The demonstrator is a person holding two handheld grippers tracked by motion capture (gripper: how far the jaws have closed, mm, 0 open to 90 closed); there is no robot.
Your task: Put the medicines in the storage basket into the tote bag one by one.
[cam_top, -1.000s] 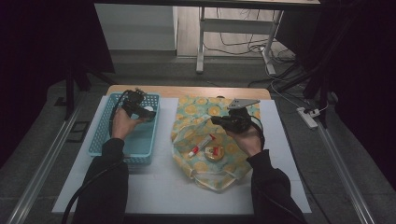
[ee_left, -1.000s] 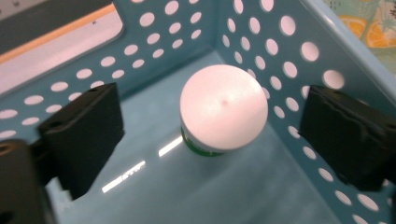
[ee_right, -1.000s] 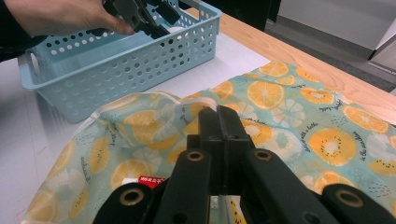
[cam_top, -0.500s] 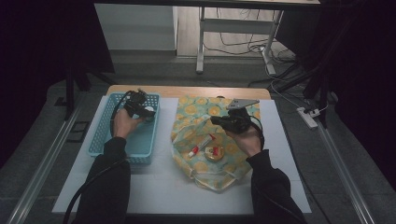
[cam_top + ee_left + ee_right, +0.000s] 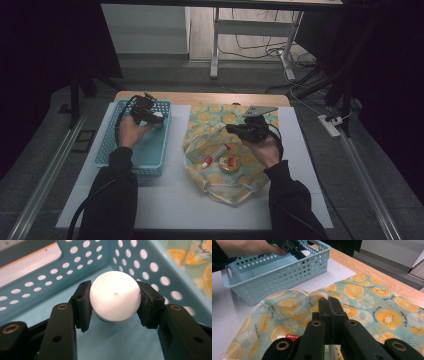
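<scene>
My left gripper [image 5: 156,118] [image 5: 114,293] reaches into the far end of a light blue perforated basket [image 5: 107,145] [image 5: 37,282]. Its jaws have just been closing, and the pads now press both sides of a white round thing [image 5: 115,298] with a green edge underneath. My right gripper [image 5: 231,129] [image 5: 329,302] hovers shut, with nothing in it, over a cloth printed with orange slices [image 5: 225,117] [image 5: 372,297]. On that cloth lie a small red and white tube [image 5: 209,161] and a round tin [image 5: 231,165].
Basket [image 5: 274,280] and cloth rest on a white mat [image 5: 175,200] over a wooden table [image 5: 200,97]. The person's left hand [image 5: 244,247] is at the basket's far end. Metal rails run along the floor on both sides.
</scene>
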